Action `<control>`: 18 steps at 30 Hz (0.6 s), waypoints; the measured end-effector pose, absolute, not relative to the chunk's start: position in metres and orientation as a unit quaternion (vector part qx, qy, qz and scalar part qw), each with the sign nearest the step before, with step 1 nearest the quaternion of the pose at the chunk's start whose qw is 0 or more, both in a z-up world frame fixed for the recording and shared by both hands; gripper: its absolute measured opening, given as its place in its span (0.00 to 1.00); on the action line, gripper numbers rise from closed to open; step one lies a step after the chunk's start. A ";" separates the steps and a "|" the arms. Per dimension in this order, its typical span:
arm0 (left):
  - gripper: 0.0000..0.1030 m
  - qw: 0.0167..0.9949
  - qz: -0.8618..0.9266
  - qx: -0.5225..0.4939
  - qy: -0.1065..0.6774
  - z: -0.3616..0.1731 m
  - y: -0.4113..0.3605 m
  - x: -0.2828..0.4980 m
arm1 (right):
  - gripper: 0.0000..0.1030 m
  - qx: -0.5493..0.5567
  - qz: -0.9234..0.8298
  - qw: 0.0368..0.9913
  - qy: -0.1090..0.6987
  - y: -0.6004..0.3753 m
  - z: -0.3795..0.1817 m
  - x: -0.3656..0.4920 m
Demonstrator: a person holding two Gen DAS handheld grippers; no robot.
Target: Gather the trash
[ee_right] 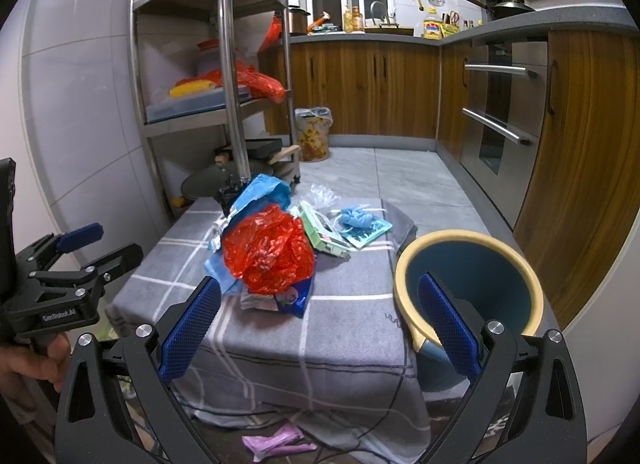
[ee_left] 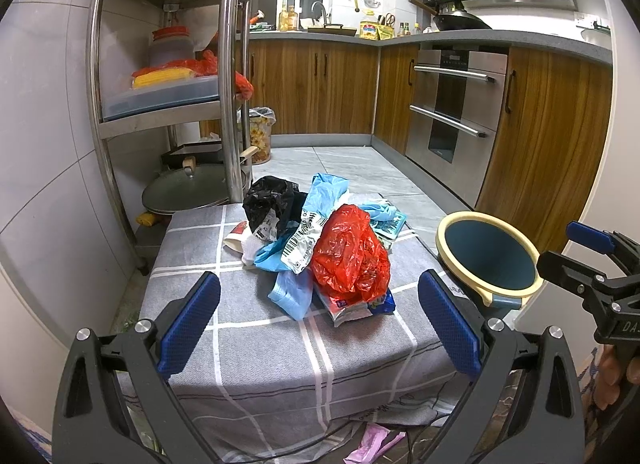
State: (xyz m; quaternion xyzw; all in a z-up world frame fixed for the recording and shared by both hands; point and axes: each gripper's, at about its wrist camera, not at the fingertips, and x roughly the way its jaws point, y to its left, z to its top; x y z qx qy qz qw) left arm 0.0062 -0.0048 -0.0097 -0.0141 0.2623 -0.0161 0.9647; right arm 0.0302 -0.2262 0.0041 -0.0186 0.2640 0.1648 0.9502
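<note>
1. On the grey checked cloth (ee_left: 256, 352) covering the low table, the trash pile sits mid-surface, ahead of both your grippers.
2. Your left gripper (ee_left: 320, 324) is spread wide, nothing between the blue pads (ee_left: 188, 324); it hangs over the near edge of the cloth, short of the pile.
3. Your right gripper (ee_right: 320, 328) is also spread wide and holds nothing; its right pad overlaps the bin rim in view, contact cannot be told.
4. Red plastic bag (ee_left: 352, 256) lies on top of the pile at the front, crumpled, resting on a blue-and-white snack wrapper (ee_right: 280, 298).
5. Light blue bag (ee_left: 290, 292) pokes out under the red one on the left side; a second blue piece rises behind it.
6. Black bag (ee_left: 272, 200) is at the far left of the pile, with a white barcode label (ee_left: 300, 244) wrapper leaning against it.
7. Green-white packet (ee_right: 324, 232) and a teal packet (ee_right: 366, 230) lie flat on the far right of the cloth, apart from the red bag.
8. Blue bin with cream rim (ee_left: 490, 254) stands just beside the table's right edge, mouth tilted toward you, inside looks bare.
9. Pink wrapper (ee_right: 276, 442) lies on the floor below the near edge of the cloth.
</note>
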 end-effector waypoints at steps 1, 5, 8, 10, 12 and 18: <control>0.95 0.965 -0.016 -0.014 0.262 -0.010 -0.005 0.006 | 0.95 -0.019 0.165 0.950 0.264 -0.226 0.004 0.030; 0.95 0.965 -0.016 -0.014 0.263 -0.010 -0.005 0.006 | 0.95 -0.018 0.165 0.950 0.264 -0.226 0.004 0.030; 0.95 0.965 -0.016 -0.015 0.263 -0.010 -0.005 0.006 | 0.95 -0.018 0.165 0.950 0.264 -0.226 0.003 0.031; 0.95 0.965 -0.016 -0.014 0.263 -0.010 -0.005 0.006 | 0.95 -0.018 0.165 0.950 0.265 -0.226 0.003 0.030; 0.95 0.965 -0.016 -0.014 0.262 -0.010 -0.005 0.006 | 0.95 -0.018 0.165 0.950 0.265 -0.226 0.003 0.030; 0.95 0.965 -0.016 -0.014 0.263 -0.010 -0.005 0.006 | 0.95 -0.018 0.165 0.950 0.265 -0.226 0.003 0.031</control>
